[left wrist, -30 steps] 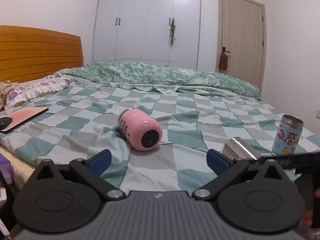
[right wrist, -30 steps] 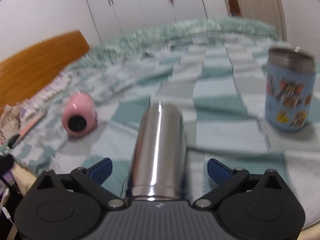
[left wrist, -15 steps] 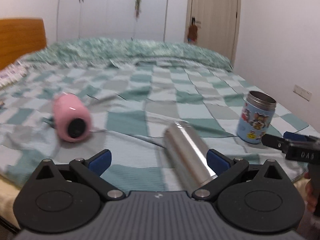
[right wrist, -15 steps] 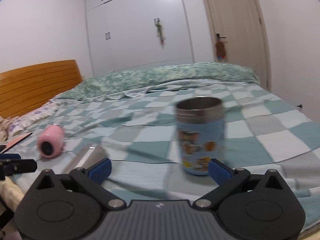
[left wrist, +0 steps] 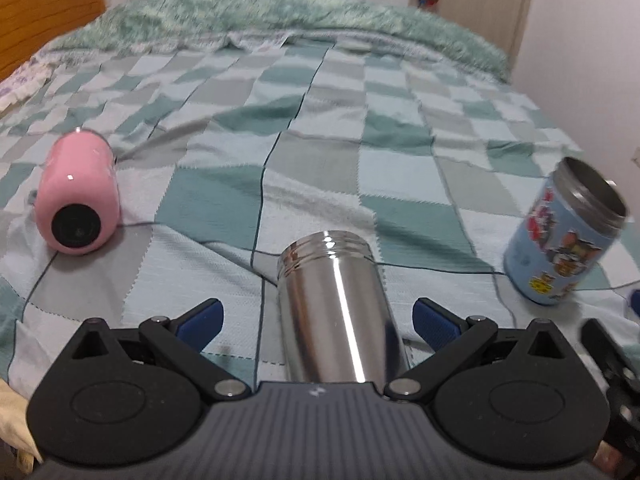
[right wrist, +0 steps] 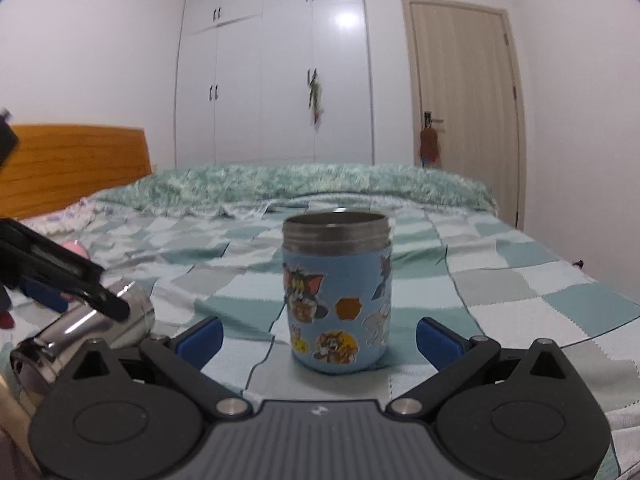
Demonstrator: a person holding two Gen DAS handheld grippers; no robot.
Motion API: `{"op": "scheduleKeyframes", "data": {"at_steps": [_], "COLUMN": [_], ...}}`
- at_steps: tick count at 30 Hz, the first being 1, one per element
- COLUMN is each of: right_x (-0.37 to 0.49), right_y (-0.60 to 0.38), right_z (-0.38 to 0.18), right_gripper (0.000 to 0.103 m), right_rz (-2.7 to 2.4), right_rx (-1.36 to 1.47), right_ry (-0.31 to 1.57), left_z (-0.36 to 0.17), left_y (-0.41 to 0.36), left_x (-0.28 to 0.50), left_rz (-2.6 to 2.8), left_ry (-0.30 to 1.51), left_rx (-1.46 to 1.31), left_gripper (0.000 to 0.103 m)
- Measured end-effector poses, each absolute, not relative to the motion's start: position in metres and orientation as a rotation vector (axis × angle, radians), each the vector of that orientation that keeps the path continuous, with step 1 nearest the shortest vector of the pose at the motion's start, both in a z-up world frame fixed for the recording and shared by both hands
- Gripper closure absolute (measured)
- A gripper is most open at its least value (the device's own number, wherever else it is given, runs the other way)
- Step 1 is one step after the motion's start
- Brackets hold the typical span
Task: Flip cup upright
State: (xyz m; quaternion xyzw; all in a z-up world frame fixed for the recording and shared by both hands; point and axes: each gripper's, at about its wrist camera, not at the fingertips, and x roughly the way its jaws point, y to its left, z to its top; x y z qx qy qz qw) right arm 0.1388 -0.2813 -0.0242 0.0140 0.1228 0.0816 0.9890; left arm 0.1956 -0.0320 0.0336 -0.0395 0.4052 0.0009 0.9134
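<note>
The steel cup (left wrist: 336, 312) lies on its side on the checked bedspread (left wrist: 320, 128), between the spread fingers of the left tongs (left wrist: 318, 318), neither pad touching it. The right tongs (right wrist: 318, 334) are also spread, facing the upright blue cartoon cup (right wrist: 338, 296). A pink cup (left wrist: 78, 208) lies tipped over, well apart to the left.

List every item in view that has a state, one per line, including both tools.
Steel cup: lying on its side on the bedspread, between the left tool's open fingers, not gripped.
Pink cup: lying on its side, base toward camera.
Blue cartoon cup: upright, mouth open, no lid.
Left tool: open.
Right tool: open, empty, facing the blue cartoon cup.
Door: closed.
Wardrobe: doors closed.
</note>
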Motion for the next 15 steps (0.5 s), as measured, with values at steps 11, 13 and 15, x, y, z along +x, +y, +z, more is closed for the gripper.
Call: {"op": "scheduleKeyframes", "data": {"at_steps": [11,13,15], "right_x": [0.136,0.135,0.133], "right_y": [-0.298,-0.299,-0.3], "right_z": [-0.029,-0.031,-0.031], "right_gripper": [0.0,0.0,0.0], "right_rz": [0.13,0.121,0.113], "right_rx": [0.116,0.118,0.12], "right_ry": [0.187,0.18,0.175], "left_z": [0.034,0.04,0.047], "left_y": [-0.046,-0.047,-0.049], "left_x": [0.199,0.192,0.184], "left_rz": [-0.006,-0.013,-0.022], "left_ry": [0.869,0.838,0.796], "left_rx": [-0.065,-0.069,-0.068], "left_gripper": [0.037,0.037,0.038]}}
